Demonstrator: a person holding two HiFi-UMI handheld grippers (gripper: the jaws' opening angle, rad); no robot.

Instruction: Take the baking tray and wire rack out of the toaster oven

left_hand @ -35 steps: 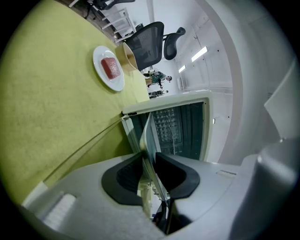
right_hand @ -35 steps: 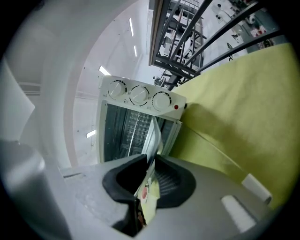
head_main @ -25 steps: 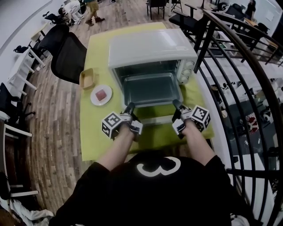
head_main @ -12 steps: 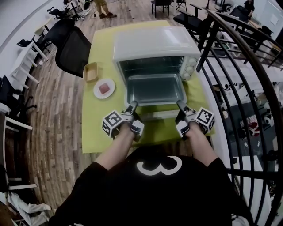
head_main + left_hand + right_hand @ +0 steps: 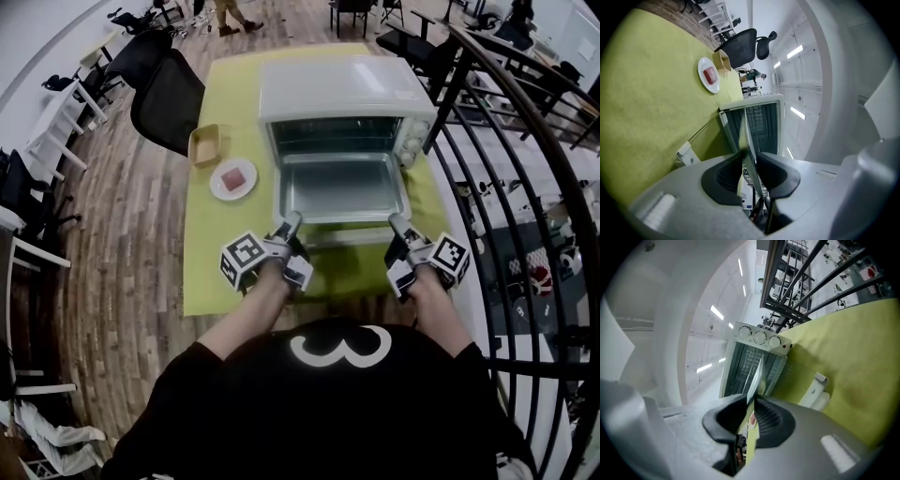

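Observation:
The silver baking tray [image 5: 342,186] sticks out of the open white toaster oven [image 5: 342,89], above the lowered door. My left gripper [image 5: 292,222] is shut on the tray's near left corner. My right gripper [image 5: 396,223] is shut on its near right corner. In the left gripper view the tray's thin rim [image 5: 746,136] runs edge-on between the dark pads [image 5: 776,171]. The right gripper view shows the rim [image 5: 757,373] pinched the same way. A wire grid [image 5: 761,122] shows inside the oven cavity behind the tray.
A white plate with a red piece [image 5: 233,178] and a tan dish [image 5: 205,145] sit left of the oven on the yellow-green cloth [image 5: 225,272]. The door handle [image 5: 818,390] lies low in front. Black railing [image 5: 506,187] stands close on the right, a black chair [image 5: 169,89] at back left.
Both grippers have drawn back toward me and risen a little, and the tray has come with them. The jaws look as before.

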